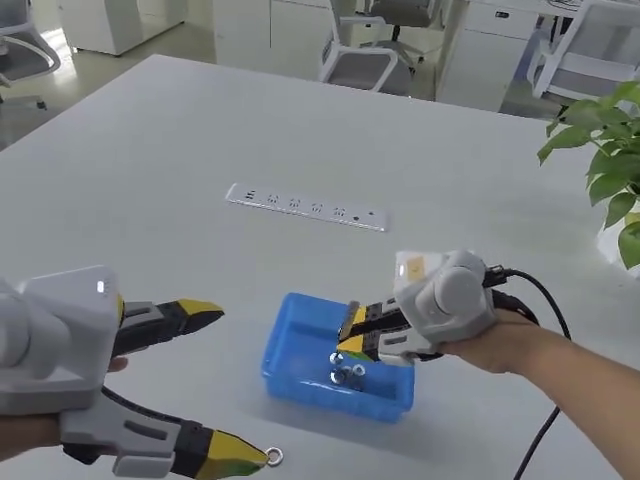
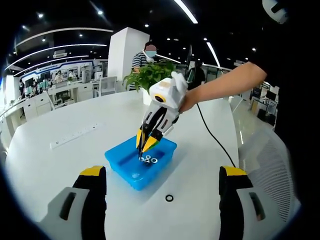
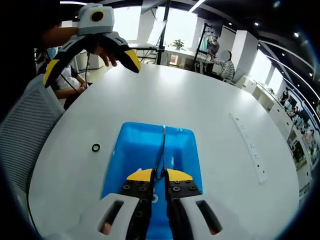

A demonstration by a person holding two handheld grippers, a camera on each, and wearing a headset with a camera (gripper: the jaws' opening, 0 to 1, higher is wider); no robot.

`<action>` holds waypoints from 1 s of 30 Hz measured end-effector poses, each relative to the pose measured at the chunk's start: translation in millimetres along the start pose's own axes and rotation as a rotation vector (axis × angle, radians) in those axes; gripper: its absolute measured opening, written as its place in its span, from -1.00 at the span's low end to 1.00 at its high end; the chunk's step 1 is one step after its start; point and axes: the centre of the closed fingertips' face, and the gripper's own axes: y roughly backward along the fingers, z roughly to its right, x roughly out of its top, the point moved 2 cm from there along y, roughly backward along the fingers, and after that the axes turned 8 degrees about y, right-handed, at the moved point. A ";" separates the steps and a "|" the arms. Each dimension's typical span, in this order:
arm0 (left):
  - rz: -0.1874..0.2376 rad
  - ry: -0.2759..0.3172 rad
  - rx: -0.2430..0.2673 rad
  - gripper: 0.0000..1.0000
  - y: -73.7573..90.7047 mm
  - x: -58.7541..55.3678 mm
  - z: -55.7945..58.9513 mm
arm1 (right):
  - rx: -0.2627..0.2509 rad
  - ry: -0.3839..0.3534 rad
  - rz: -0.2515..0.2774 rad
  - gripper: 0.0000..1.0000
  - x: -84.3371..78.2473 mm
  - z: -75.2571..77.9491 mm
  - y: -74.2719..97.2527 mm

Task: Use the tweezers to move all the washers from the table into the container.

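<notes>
A blue container (image 1: 290,345) sits on the white table, with a few washers (image 1: 346,373) lying inside it. My right gripper (image 1: 352,338) hovers over its right side, shut on thin metal tweezers (image 3: 162,150) that point down into the container (image 3: 135,150). The tweezer tips hang just above the washers (image 2: 149,160). One loose washer (image 1: 273,457) lies on the table near the container's front, beside the lower jaw of my left gripper (image 1: 225,385). That gripper stands open and holds nothing, left of the container (image 2: 125,167). The loose washer (image 2: 169,198) also shows as a dark ring (image 3: 95,147).
A white power strip (image 1: 305,208) lies on the table beyond the container. A potted plant (image 1: 610,160) stands at the table's right edge. Office chairs (image 1: 360,50) stand past the far edge. The right gripper's cable (image 1: 545,300) trails off to the right.
</notes>
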 end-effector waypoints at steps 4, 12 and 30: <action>0.008 -0.015 0.006 0.91 -1.2 2.5 -2.1 | 0.007 -0.005 -0.003 -0.82 -2.9 -1.6 -2.5; 0.018 -0.022 0.007 0.82 -12.9 10.5 -9.4 | 0.010 -0.016 -0.002 -0.82 -7.6 -4.1 -4.9; -0.055 -0.128 -0.007 0.10 -34.2 22.6 -25.1 | 0.014 -0.008 -0.009 -0.82 -10.6 -4.2 -5.3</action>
